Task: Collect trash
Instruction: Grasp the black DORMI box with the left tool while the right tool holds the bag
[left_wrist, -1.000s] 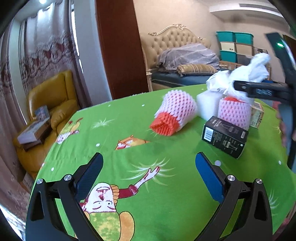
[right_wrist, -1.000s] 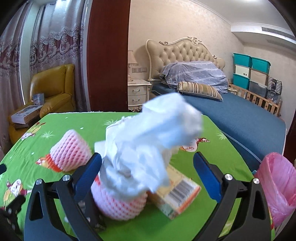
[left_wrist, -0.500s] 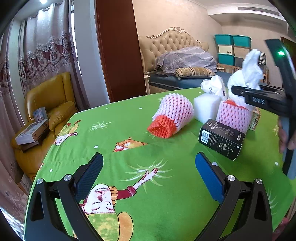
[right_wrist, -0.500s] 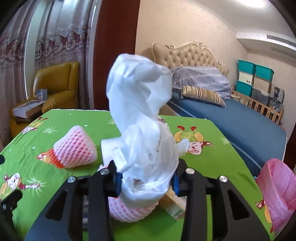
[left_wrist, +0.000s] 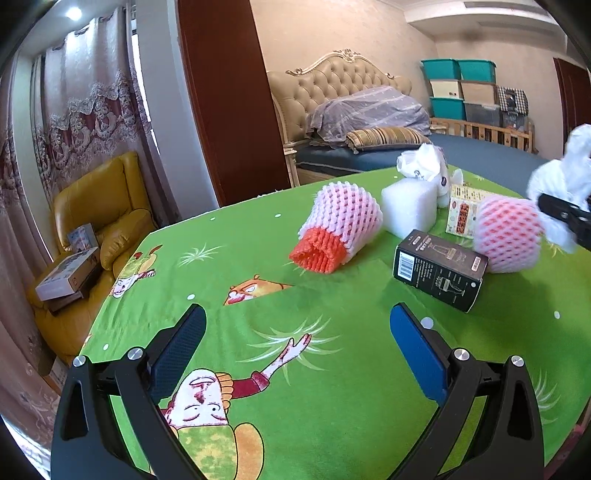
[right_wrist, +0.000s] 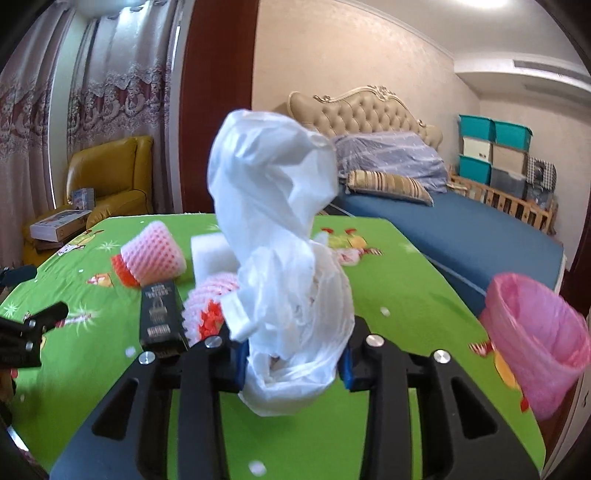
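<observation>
My right gripper (right_wrist: 291, 360) is closing on a crumpled white plastic bag (right_wrist: 280, 258), and its blue pads press the bag's lower part from both sides. The bag stands up in front of the lens, lifted off the green tablecloth (right_wrist: 399, 295). In the left wrist view the same bag (left_wrist: 561, 184) shows at the far right edge. My left gripper (left_wrist: 295, 317) is open over the cloth with nothing between its fingers. On the table lie a pink foam net with an orange core (left_wrist: 340, 229), a white foam block (left_wrist: 408, 206), a black box (left_wrist: 439, 269) and a second pink net (left_wrist: 506, 236).
A bin lined with a pink bag (right_wrist: 532, 332) stands off the table's right side. A small printed carton (left_wrist: 460, 214) and another crumpled white bag (left_wrist: 424, 166) lie behind the foam block. A bed (right_wrist: 461, 221) is beyond the table and a yellow armchair (left_wrist: 99, 206) at left.
The right gripper went from wide open around the white bag to closed on it, then carried it rightward away from the pile. The left gripper has stayed put.
</observation>
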